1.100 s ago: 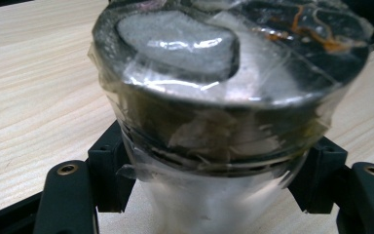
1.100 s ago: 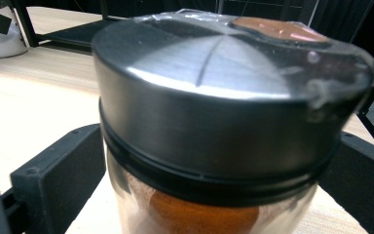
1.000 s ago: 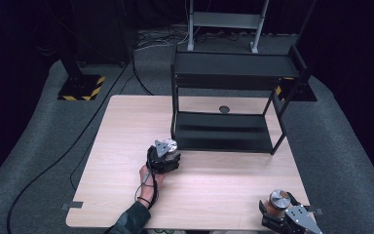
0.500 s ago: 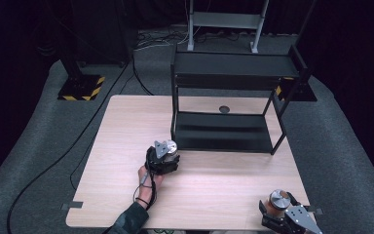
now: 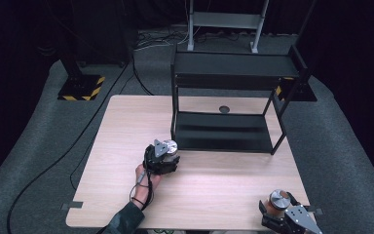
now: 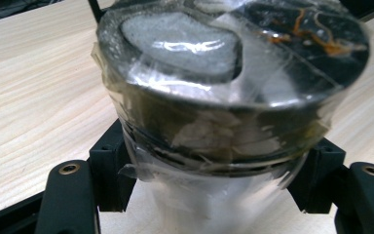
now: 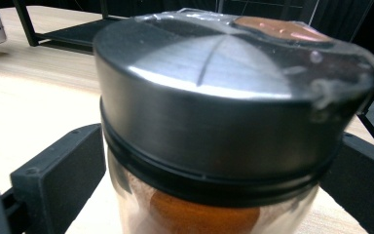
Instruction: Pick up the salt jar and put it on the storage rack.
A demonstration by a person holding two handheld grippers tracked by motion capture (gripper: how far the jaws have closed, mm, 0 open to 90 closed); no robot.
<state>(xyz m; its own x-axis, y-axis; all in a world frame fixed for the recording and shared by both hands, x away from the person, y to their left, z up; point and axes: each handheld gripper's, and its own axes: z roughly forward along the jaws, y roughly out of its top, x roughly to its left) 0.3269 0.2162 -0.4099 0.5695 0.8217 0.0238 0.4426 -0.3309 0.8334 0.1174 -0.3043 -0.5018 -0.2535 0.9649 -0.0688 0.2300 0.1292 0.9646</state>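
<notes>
Spice jars occupied both hands. Nearest, at the table's front right corner, the right gripper (image 5: 278, 214) stood clamped on a clear glass jar of orange-brown powder with a brushed metal cap (image 7: 233, 112), its 2 black jaws pressing the glass just below the cap in the right gripper view; the jar looked upright, though whether its base touched the wood could not be told.

Farther in, near the middle of the pale wooden table (image 5: 126, 126), the left gripper (image 5: 162, 158) was clamped on a film-wrapped clear jar with a dark shaker top (image 6: 229, 83), its jaws gripping the wrapped body under the top. That jar sat just in front of the left front leg of the black 2-tier metal shelf rack (image 5: 224, 131), whose lower tier lay bare.

Judging by this, the step in hand was carrying the wrapped jar toward the rack. The next move would call for keeping it upright, steering it past the left post, and setting it on a tier before letting go; the slick film could let it slip.

Compared with 1 second earlier, the left gripper and its jar had shifted slightly up and toward the rack, while the right gripper remained where it was.
</notes>
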